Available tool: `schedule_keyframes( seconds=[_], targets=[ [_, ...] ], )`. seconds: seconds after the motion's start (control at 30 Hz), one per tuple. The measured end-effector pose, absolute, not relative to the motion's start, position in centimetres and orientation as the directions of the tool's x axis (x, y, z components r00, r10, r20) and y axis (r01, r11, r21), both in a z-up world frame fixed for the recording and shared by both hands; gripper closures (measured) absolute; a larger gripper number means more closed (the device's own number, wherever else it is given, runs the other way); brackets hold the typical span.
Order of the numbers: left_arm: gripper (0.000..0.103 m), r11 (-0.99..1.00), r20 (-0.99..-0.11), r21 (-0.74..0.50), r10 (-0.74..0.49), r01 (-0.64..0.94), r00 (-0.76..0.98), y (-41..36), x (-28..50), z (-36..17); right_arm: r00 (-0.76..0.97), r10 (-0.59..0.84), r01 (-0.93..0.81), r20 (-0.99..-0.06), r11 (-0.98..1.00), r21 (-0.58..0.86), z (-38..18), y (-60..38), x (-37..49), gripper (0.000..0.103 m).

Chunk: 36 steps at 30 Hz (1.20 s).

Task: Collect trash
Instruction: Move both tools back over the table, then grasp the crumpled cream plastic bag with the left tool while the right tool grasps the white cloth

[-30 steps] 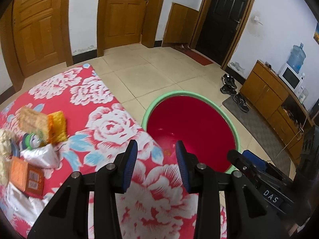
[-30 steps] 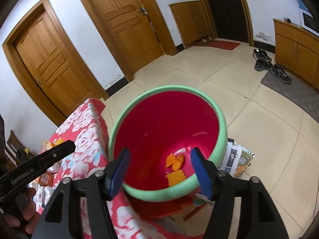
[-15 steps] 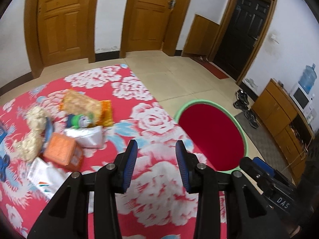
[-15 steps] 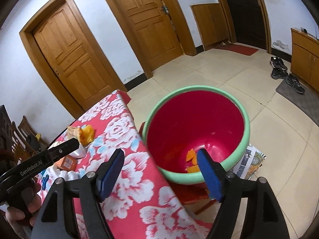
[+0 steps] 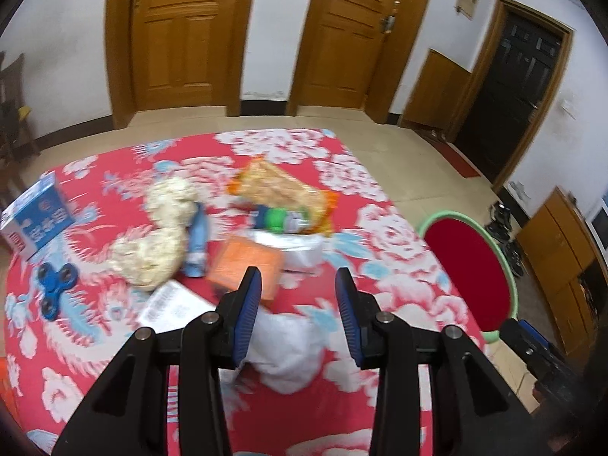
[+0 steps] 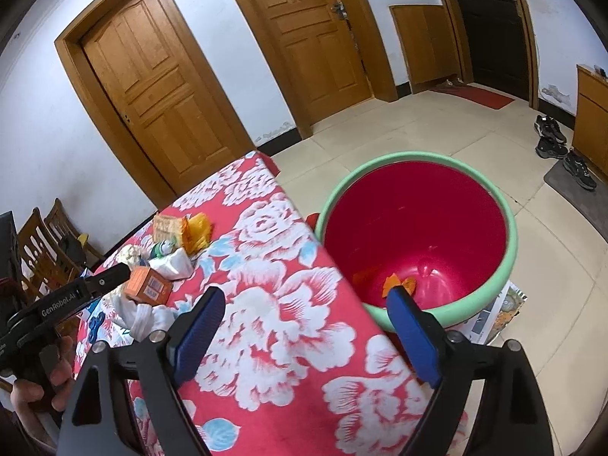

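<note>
Since the earlier frames, both views had been swung away from the red basin [image 6: 418,228] toward the flowered tablecloth [image 5: 380,266], and the jaws of both grippers had just been opening, the right ones by far the more, with nothing between either pair. From the left wrist, the left gripper [image 5: 298,313] was seen with its jaws parted over a crumpled white wrapper [image 5: 288,345], which lay below them unpinched. On the cloth were counted two pale puffed lumps [image 5: 152,235], one blue tube [image 5: 197,243], one orange box [image 5: 247,266], one orange snack bag [image 5: 281,193], one green-capped bottle [image 5: 277,220], one silvery pouch [image 5: 300,247], one white printed packet [image 5: 171,307], one blue carton [image 5: 34,220] and one blue spinner [image 5: 57,285]. Only the basin's rim and inner wall were shown there, at the right beside the table; its bottom was hidden. Three doors were counted in that view. From the right wrist, the right gripper [image 6: 304,334] was seen spread wide and empty over the table's corner, and the left gripper, held in a hand [image 6: 41,380] at the lower left, was seen from the side. The basin's inside was laid open only in this view: orange scraps [image 6: 399,283] were seen at its bottom, their number not to be told. The trash pile was shown smaller, partly hidden behind the left gripper. Papers [image 6: 497,311] were seen under the basin, and three dark shoes [image 6: 558,140] on the floor by the cabinet.
</note>
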<state>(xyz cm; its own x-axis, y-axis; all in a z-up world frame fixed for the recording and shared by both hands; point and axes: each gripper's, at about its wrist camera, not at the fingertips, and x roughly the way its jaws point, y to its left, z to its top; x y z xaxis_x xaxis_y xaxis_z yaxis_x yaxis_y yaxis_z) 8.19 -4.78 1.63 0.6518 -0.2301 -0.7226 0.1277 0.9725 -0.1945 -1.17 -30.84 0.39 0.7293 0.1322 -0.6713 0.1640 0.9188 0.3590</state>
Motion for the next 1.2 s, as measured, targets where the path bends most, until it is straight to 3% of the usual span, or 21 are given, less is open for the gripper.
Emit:
schedule_keyframes(
  seconds=[0.33, 0.43, 0.53, 0.97, 1.03, 1.2],
  targets=[
    [0.057, 0.99, -0.745, -0.14, -0.102, -0.005, 0.659, 1.0, 9.9, 0.5, 0.71, 0.144, 0.162, -0.689, 0.919, 0.359, -0.3, -28.6, -0.9, 0.007],
    [0.046, 0.992, -0.751, -0.118, -0.055, -0.052, 0.658, 2.7, 10.9, -0.3, 0.709, 0.144, 0.161, -0.69, 0.92, 0.357, -0.4, -28.1, -0.9, 0.006],
    [0.045, 0.992, -0.766, -0.102, -0.029, -0.076, 0.642, 3.8, 12.1, -1.4, 0.712, 0.138, 0.158, -0.688, 0.924, 0.349, -0.4, -27.8, -0.9, 0.005],
    [0.042, 0.985, -0.81, -0.149, -0.068, -0.092, 0.583, 4.6, 14.3, -5.0, 0.707, 0.13, 0.143, -0.695, 0.936, 0.321, -0.6, -26.4, -0.6, 0.002],
    [0.044, 0.981, -0.803, -0.166, -0.077, -0.099, 0.591, 4.8, 14.1, -5.3, 0.702, 0.133, 0.139, -0.7, 0.938, 0.318, -0.8, -26.3, -0.4, 0.002],
    [0.063, 0.97, -0.797, -0.226, -0.13, -0.093, 0.589, 5.2, 13.7, -5.2, 0.696, 0.139, 0.128, -0.705, 0.941, 0.312, -1.0, -25.8, 0.1, 0.002]
  ],
)
